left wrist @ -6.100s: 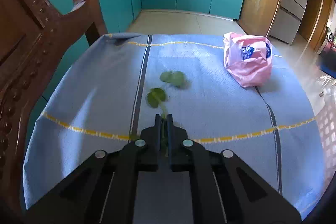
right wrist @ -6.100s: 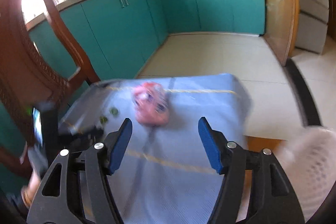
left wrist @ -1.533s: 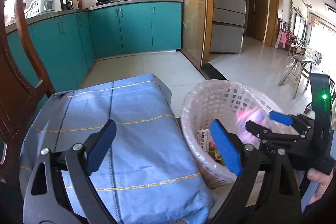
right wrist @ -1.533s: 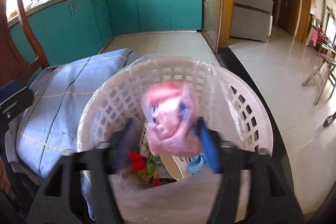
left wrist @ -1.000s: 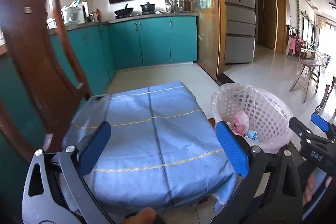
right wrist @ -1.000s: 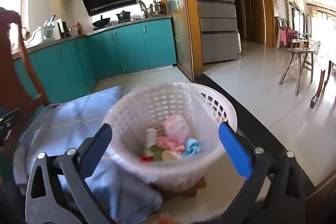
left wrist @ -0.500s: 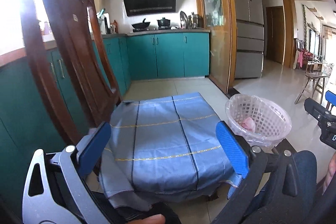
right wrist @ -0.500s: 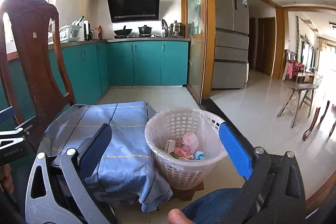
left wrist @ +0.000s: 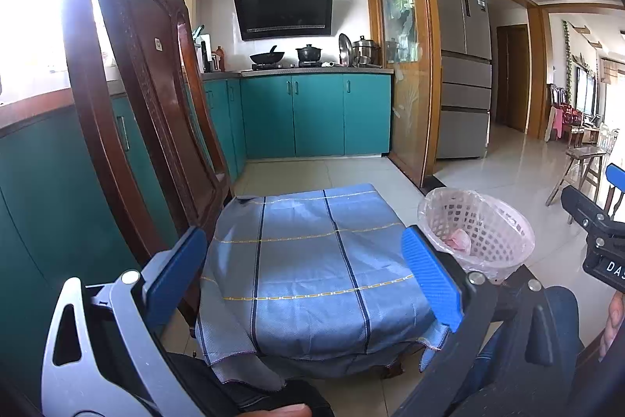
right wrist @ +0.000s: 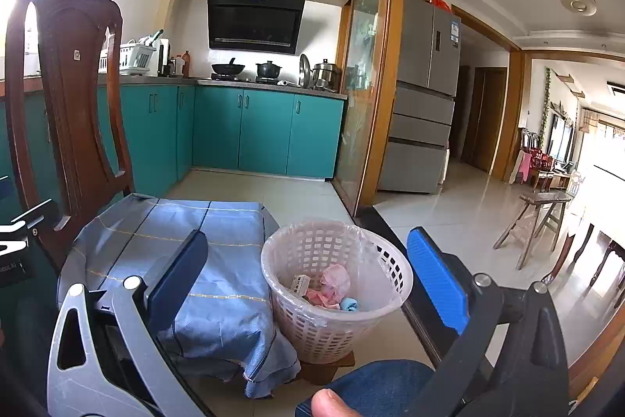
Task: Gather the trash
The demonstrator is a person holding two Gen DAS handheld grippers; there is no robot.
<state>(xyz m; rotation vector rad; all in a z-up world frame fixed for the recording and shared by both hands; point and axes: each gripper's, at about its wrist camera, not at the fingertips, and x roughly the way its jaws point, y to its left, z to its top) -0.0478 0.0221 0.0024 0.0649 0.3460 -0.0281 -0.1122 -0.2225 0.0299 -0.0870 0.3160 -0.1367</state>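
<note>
The left gripper [left wrist: 304,276] is sitting low in the left wrist view with its blue-padded fingers [left wrist: 431,278] spread wide and nothing between them. The right gripper [right wrist: 308,284] is likewise standing wide apart in the lower half of its own view, gripping nothing; its black body is also showing at the right edge of the left wrist view.

A blue cloth [left wrist: 312,260] with dark stripes and thin yellow lines is covering a low table in the centre of the left wrist frame, its top bare. Just beside the cloth's right edge, a white lattice basket [right wrist: 332,329] lined with clear plastic is resting on a small wooden stand. Inside it, a pink crumpled bag [right wrist: 336,278] is lying among other scraps, next to a small white carton [right wrist: 300,282] and a bit of light blue wrapper [right wrist: 349,304]. In the left wrist view only a pink patch is showing through the basket's rim at centre right.

A dark wooden chair [left wrist: 148,96] is rising along the left side of both frames, touching the cloth's far left corner. Teal cabinets [right wrist: 250,127] are filling the background. A fingertip [right wrist: 330,403] is poking in at the bottom edge of the right wrist frame, over blue trousers.
</note>
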